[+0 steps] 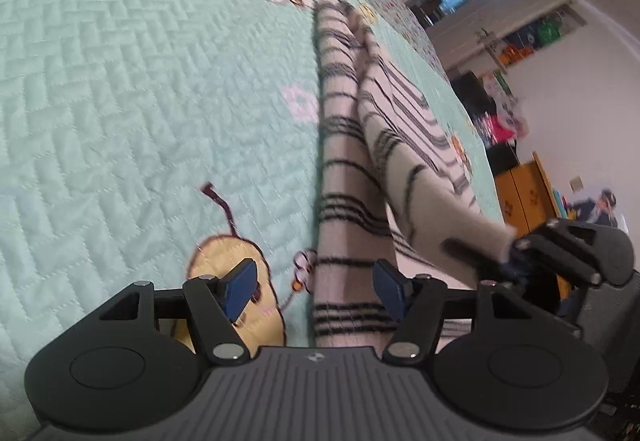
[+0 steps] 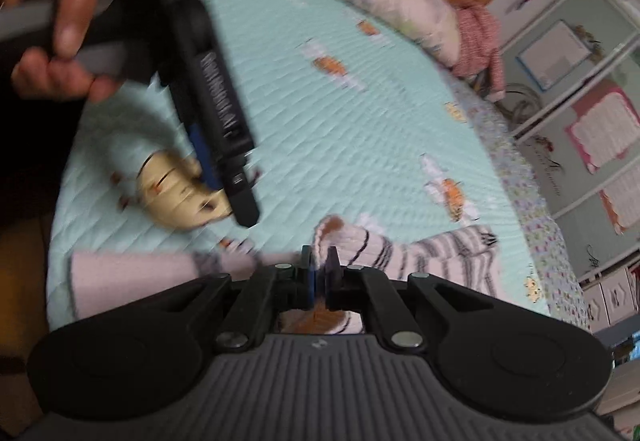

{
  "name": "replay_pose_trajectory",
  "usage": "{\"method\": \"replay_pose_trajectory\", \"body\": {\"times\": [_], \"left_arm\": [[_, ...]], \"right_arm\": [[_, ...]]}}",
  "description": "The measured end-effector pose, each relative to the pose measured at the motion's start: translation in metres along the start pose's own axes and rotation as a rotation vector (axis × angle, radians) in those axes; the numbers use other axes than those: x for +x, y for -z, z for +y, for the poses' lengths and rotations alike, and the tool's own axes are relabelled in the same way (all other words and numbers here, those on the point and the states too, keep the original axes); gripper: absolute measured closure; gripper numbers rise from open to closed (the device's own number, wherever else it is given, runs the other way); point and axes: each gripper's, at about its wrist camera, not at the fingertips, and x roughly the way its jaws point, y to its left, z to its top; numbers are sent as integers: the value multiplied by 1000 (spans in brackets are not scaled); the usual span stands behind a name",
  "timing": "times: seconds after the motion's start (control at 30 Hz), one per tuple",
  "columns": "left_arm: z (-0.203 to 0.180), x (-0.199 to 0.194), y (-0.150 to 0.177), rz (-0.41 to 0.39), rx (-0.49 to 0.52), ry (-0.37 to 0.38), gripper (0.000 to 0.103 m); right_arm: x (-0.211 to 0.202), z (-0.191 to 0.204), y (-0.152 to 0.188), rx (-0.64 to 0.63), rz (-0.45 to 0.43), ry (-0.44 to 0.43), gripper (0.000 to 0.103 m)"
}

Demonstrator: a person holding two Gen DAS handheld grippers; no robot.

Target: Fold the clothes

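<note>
two grippers work over a mint quilted bedspread (image 1: 140, 101) with bee patches: the left gripper (image 1: 316, 287) has its blue pads spread wide, hovering just above the near end of a pale striped garment (image 1: 344, 161) that stretches straight ahead of it along the bed. the right gripper (image 2: 319, 275), just to the right of the left one, has its fingers pressed together, pinching a lifted edge of the same garment, whose striped body lies ahead and to its right beside the bedspread's edge.

Both wrist cameras look low and close across the quilted bedspread (image 1: 140, 101), sharing the striped garment (image 1: 344, 169).
</note>
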Motion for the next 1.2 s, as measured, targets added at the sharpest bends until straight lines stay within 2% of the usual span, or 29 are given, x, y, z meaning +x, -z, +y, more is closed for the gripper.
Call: {"method": "replay_pose_trajectory", "body": {"times": [0.07,0.13,0.2,0.27,0.33,0.47,0.6,0.7,0.73,0.77,0.8,0.83,0.93,1.0,1.03,1.07,1.13,1.2], "left_arm": [[6,-3,-2,-19,-41,-10,37],[9,-5,-2,-21,-49,-19,37],[11,-6,-1,-17,-50,-25,37],[12,-5,0,-10,-47,-24,37],[13,-4,1,-2,-44,-24,37],[14,-2,2,2,-49,-22,37],[13,1,4,4,-45,-14,37],[12,5,7,11,-51,-11,37],[11,5,7,12,-53,-8,37],[10,5,7,12,-54,-6,37],[8,4,6,12,-52,-4,37],[6,3,5,10,-46,-1,37],[-2,1,1,-5,-13,4,37],[-8,5,-7,-7,-3,15,37],[-15,8,-12,-10,9,28,37],[-22,12,-16,-13,22,41,37],[-42,22,-25,-25,73,69,37],[-61,36,-32,-34,137,98,35]], "right_arm": [[4,-4,-3,9,-10,-2,98],[12,0,-2,-5,7,-47,98],[22,16,6,-51,61,-100,98],[28,41,19,-161,123,-110,97],[28,56,27,-256,148,-83,97],[2,39,19,-183,115,-76,97],[-20,28,12,-234,112,5,97],[-4,43,17,-288,152,-41,97],[2,48,19,-307,166,-58,95],[10,60,25,-334,187,-86,85],[19,73,31,-363,209,-115,81],[26,85,39,-393,218,-101,81],[20,97,46,-432,175,-34,80],[10,79,44,-277,159,-74,74],[4,67,44,-188,141,-96,61],[-3,54,46,-101,118,-114,44],[-17,28,54,87,61,-163,29],[-22,-2,68,328,9,-262,29]]}}
